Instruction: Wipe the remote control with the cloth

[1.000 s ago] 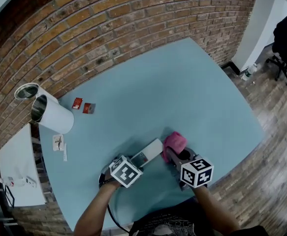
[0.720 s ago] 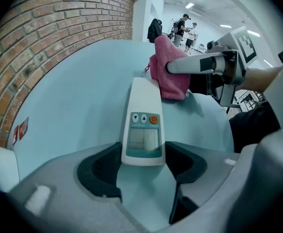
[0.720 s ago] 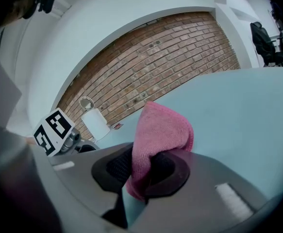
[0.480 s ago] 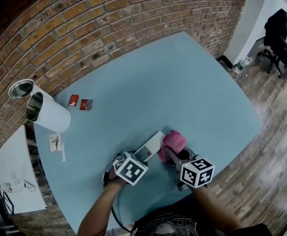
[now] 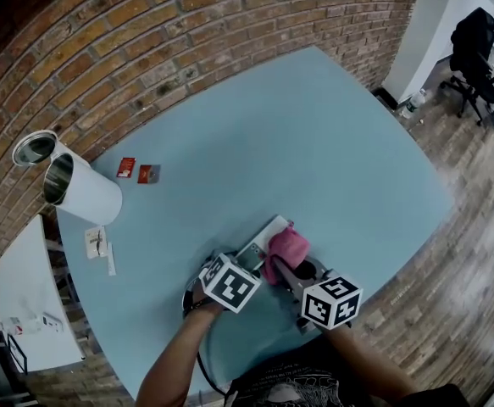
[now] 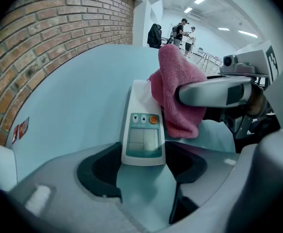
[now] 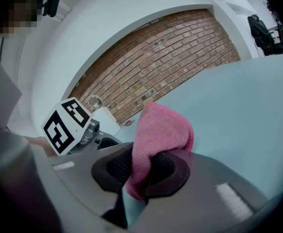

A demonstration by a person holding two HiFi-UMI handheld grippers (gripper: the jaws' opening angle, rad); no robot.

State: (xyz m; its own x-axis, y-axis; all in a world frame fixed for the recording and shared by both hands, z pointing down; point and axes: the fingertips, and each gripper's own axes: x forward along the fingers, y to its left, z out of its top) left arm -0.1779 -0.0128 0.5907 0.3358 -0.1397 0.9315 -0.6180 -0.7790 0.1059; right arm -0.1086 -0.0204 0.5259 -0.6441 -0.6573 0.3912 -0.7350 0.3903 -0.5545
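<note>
The left gripper (image 6: 143, 168) points steeply down at the table (image 5: 331, 142), and its jaws stand wide but are closed on the near end of the remote control (image 6: 142, 130), one pad against each long edge. From those jaws the remote's long axis runs straight away towards the brick wall, display and button row nearest, the plain white end farthest.

The right gripper (image 7: 141, 171) comes in from the right, across that axis rather than along it. Its jaws are pinched on a fold of the pink cloth (image 7: 161, 127), with the free bulk bunched out past the fingertips.

The cloth lies against the remote's right edge just beyond the buttons (whether it presses on the top face, I cannot tell). The right hand is therefore the one placed to wipe. A stroke likely has to follow the remote's length, away from the clamped end, since the left jaws cover that end.
</note>
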